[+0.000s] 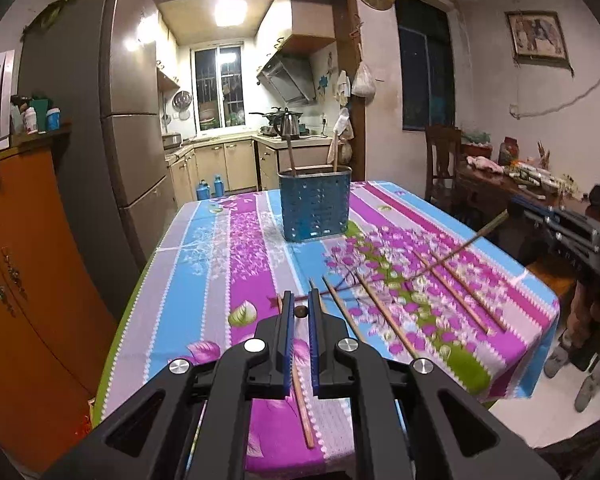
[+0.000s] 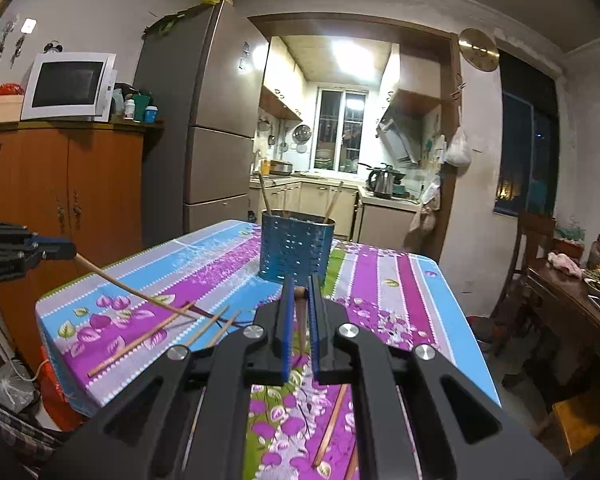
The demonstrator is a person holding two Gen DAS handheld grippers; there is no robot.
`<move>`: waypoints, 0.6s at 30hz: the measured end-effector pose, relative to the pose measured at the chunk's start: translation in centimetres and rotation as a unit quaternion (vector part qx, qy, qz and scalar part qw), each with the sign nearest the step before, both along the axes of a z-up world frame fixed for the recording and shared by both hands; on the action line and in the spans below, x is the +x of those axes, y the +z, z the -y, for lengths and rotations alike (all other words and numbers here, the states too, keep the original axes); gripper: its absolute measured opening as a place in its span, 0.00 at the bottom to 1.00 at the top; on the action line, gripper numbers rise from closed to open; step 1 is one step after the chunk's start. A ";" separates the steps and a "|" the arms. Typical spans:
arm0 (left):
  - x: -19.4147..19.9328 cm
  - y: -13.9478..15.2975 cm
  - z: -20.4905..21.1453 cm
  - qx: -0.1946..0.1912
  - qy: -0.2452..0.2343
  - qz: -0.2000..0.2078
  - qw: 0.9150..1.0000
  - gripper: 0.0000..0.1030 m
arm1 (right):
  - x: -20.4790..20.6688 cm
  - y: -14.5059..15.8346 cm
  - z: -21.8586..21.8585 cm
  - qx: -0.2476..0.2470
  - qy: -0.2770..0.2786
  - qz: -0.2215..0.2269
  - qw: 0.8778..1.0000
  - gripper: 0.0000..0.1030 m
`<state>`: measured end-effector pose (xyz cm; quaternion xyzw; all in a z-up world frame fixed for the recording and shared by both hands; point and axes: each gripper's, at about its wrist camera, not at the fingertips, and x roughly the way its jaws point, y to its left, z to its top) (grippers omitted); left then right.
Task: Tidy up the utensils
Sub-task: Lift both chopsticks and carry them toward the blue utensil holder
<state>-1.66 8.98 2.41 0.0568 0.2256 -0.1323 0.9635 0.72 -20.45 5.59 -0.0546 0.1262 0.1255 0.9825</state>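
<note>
A blue perforated utensil holder (image 1: 315, 205) stands at the far middle of the table with two chopsticks upright in it; it also shows in the right wrist view (image 2: 296, 251). Several wooden chopsticks (image 1: 384, 314) lie loose on the flowered tablecloth. My left gripper (image 1: 299, 303) is shut on a chopstick seen end-on between its fingers. In the right wrist view that left gripper (image 2: 56, 250) holds the chopstick (image 2: 134, 290) slanting down to the cloth. My right gripper (image 2: 299, 289) is shut on another chopstick (image 2: 301, 320), just in front of the holder.
An orange cabinet (image 1: 28, 280) and a fridge (image 1: 128, 128) stand left of the table. A wooden chair (image 1: 444, 160) and a cluttered side table (image 1: 512, 184) stand to the right. The tablecloth (image 1: 220, 264) hangs over the table edges.
</note>
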 end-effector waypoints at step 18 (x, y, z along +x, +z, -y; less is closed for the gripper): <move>6.0 6.2 -0.5 -0.059 -0.051 -0.029 0.997 0.08 | 4.8 3.9 0.8 0.042 0.046 -0.033 0.998 0.05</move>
